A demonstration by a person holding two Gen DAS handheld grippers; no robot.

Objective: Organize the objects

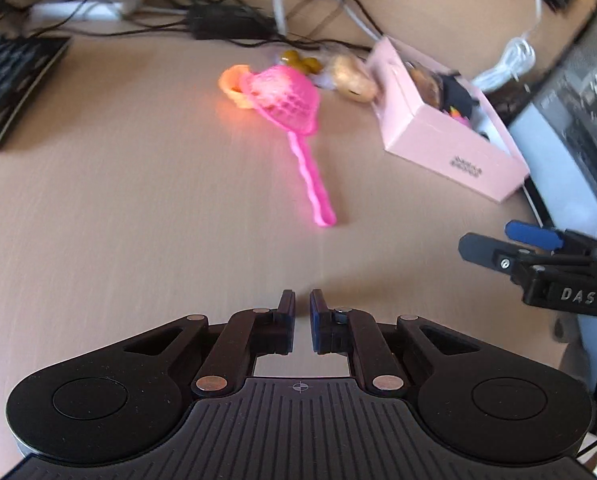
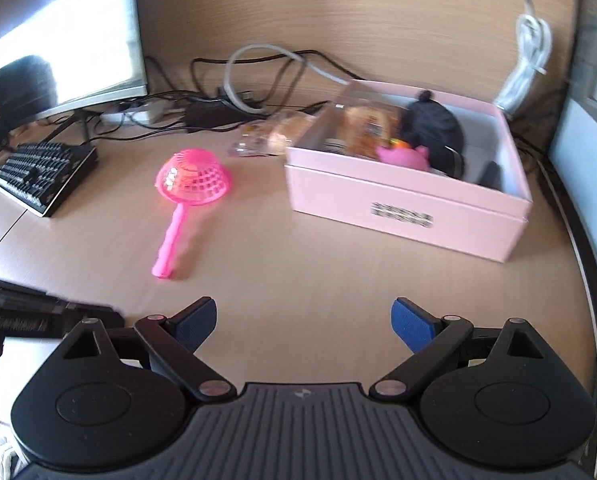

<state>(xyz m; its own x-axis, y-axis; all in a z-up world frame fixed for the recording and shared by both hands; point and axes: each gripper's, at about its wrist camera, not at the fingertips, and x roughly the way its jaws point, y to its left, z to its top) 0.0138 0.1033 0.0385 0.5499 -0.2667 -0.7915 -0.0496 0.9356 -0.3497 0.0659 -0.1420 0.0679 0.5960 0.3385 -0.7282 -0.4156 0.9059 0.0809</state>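
Right gripper (image 2: pixel 303 326) hovering spread wide, left gripper (image 1: pixel 302 322) nearly closed, empty.
Pink strainer (image 2: pixel 186 196) lying ahead-left, handle pointing back toward the right gripper; pink box (image 2: pixel 402 204) ahead-right.

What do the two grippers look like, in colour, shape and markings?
Both are black plastic. The left gripper has a ribbed grey-black base, two round domed housings, linkage arms with coppery metal pins, a small crosshair mark and blue pads on the fingers. The right gripper is built the same; seen from the left camera, its side bears raised letters "DAS".

A keyboard (image 2: pixel 42 174), monitor (image 2: pixel 64 36) and tangled cables (image 2: pixel 258 76), somewhat blurred, occupy the desk (image 2: pixel 298 264).
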